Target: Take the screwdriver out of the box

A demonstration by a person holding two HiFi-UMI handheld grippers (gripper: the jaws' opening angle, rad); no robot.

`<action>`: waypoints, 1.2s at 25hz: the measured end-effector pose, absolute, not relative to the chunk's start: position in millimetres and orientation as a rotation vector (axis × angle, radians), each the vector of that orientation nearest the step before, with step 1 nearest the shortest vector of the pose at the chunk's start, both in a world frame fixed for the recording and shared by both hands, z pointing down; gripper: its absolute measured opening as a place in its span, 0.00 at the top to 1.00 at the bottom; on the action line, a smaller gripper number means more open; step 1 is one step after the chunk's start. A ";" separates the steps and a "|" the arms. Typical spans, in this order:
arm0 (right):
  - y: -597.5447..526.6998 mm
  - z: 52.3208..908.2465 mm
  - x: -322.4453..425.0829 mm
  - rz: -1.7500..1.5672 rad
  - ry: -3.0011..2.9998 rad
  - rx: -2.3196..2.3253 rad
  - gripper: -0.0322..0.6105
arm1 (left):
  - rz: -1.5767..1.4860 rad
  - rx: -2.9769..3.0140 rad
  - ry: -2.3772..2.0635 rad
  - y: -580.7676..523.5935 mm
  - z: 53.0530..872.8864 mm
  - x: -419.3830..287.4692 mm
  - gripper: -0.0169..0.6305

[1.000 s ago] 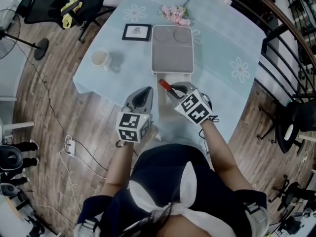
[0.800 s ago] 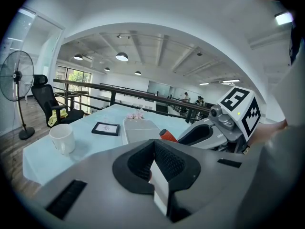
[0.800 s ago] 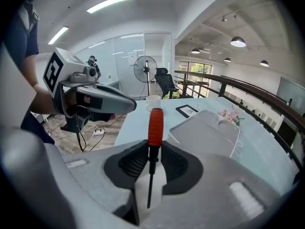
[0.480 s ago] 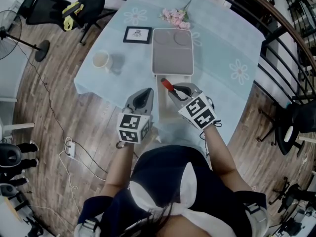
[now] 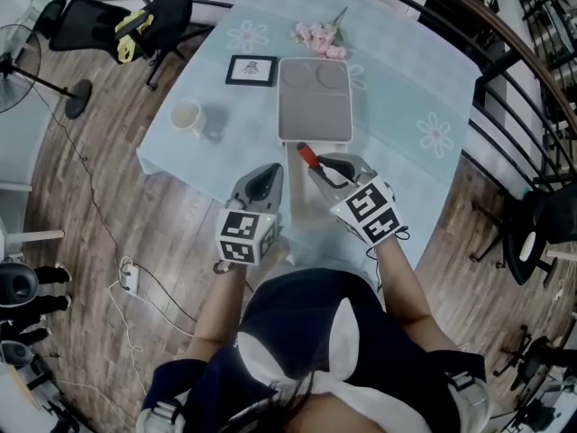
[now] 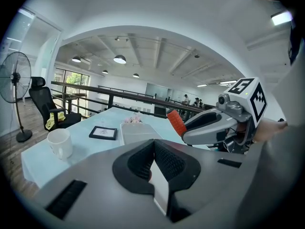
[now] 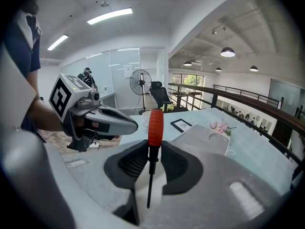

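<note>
- Stretching under everything is a brown wooden floor (image 5: 99, 197), with cables lying on it at the left.
- A dark railing (image 5: 505, 34) runs round the far and right sides of the table.
- A big table (image 5: 406, 88) stands in the middle, covered by a pale blue cloth with white flower shapes.
- A black chair (image 5: 135, 12) with something yellow on it stands past the table's far left corner, and a standing fan (image 6: 13, 78) is near it.
- A white box (image 5: 314, 97) with a flat grey top lies in the middle of the table.
- A small picture frame (image 5: 251, 69) lies just left of the box, pink flowers (image 5: 317, 34) lie at its far end, and a white cup (image 5: 187, 115) sits near the left edge.
- The right gripper (image 7: 153, 161) pinches the screwdriver (image 7: 155, 128) by its thin dark shaft. The red handle sticks out past the jaws, up in the air near the close end of the box.
- The left gripper (image 6: 153, 163) hangs beside it with its jaws pressed together at the tips and nothing in them.
</note>
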State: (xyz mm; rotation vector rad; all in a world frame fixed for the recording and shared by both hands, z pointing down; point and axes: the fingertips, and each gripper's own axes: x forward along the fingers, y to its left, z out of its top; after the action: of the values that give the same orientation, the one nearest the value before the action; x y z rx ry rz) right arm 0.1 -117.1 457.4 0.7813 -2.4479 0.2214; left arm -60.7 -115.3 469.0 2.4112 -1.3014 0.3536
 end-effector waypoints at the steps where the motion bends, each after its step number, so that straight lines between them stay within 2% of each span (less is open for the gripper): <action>1: -116.9 454.0 0.2 0.219 -2.455 0.787 0.82 | 0.348 2.417 -1.304 -115.9 468.1 -60.7 0.95; 30: -106.2 389.5 5.4 0.162 -2.624 0.894 0.82 | 0.342 2.509 -1.280 -111.0 438.5 -47.9 0.95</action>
State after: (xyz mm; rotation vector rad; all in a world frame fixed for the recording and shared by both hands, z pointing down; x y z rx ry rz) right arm 5.4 -106.2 389.5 0.8940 -2.6243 0.1620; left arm -47.9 -111.0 438.5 2.5095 -1.2803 0.3423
